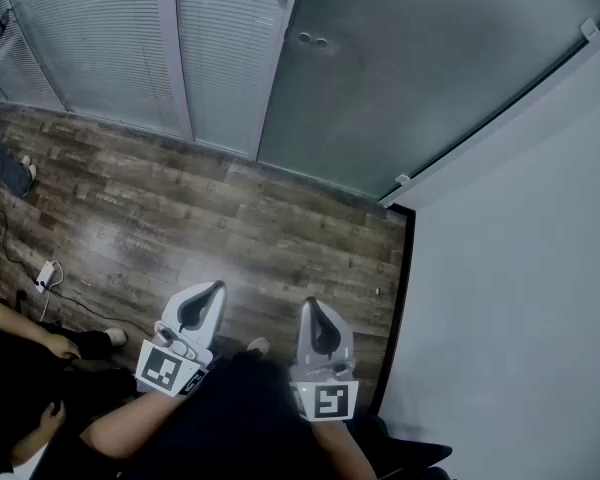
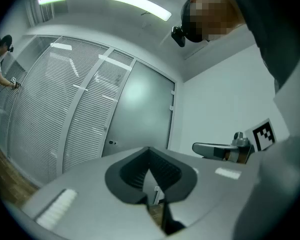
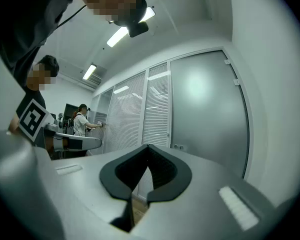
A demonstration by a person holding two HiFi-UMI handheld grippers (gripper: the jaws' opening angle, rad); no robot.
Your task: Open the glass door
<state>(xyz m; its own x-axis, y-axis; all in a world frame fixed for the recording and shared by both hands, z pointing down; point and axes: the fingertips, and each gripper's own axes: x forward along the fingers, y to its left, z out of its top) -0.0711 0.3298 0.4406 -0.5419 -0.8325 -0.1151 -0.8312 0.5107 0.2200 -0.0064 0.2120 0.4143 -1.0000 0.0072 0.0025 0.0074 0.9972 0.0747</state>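
We hold the left gripper and the right gripper side by side over the wooden floor, each with its jaws pressed together on nothing. The frosted glass door stands ahead of us, well apart from both grippers, between the slatted blinds and the white wall. Two small round fittings sit near its left edge.
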